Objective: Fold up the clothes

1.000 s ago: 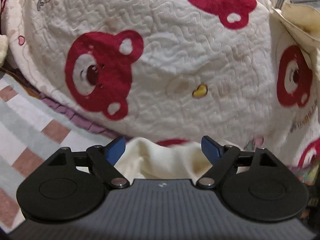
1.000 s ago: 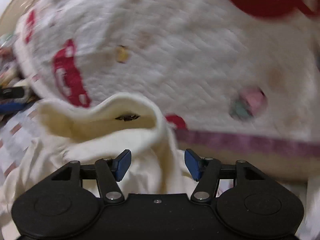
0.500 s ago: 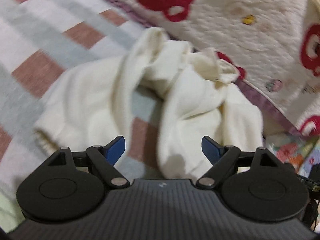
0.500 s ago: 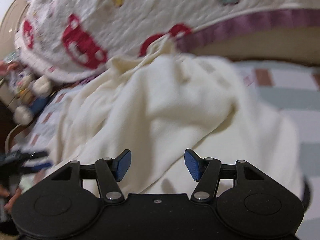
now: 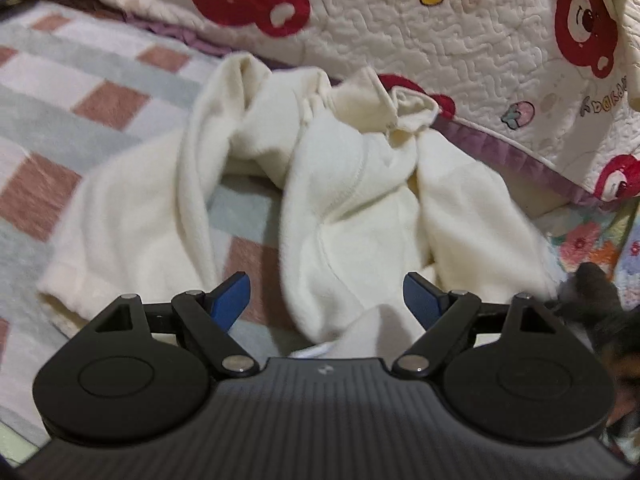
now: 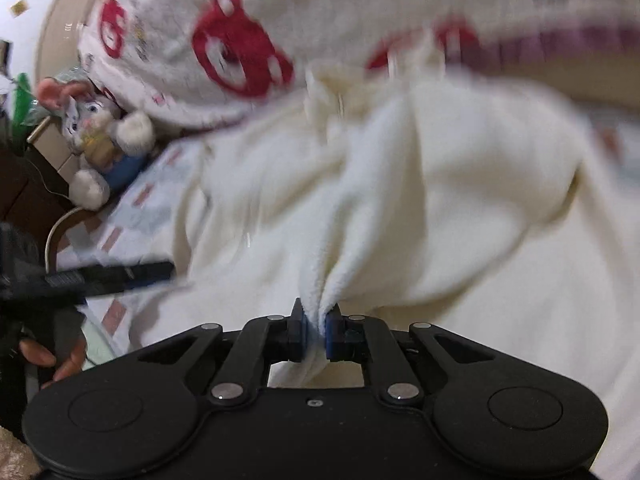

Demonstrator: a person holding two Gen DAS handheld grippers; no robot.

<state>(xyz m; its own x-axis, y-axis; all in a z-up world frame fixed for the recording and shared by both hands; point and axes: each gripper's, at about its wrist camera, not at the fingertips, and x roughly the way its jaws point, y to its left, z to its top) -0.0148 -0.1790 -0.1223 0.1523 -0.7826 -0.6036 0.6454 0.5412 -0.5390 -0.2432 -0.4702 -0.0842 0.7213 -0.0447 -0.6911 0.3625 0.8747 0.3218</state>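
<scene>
A crumpled cream fleece garment (image 5: 352, 200) lies on a checked bed cover (image 5: 52, 92). My left gripper (image 5: 326, 296) hovers open just above its near folds, blue pads apart with cloth below them. In the right wrist view the same cream garment (image 6: 420, 184) fills the frame. My right gripper (image 6: 316, 330) is shut on a pinched fold of it, which bunches up between the blue pads. My left gripper (image 6: 100, 274) shows blurred at the left in that view, held by a hand (image 6: 52, 354).
A white quilt with red bear prints (image 5: 460, 28) is heaped behind the garment, its purple hem (image 5: 516, 156) touching it. A stuffed rabbit toy (image 6: 100, 136) sits at the left by a cardboard box. A floral fabric (image 5: 588, 244) lies at the right.
The right gripper has gone from open to shut on a fold of the cream garment. The left gripper pulled back from the quilt and now looks down on the garment.
</scene>
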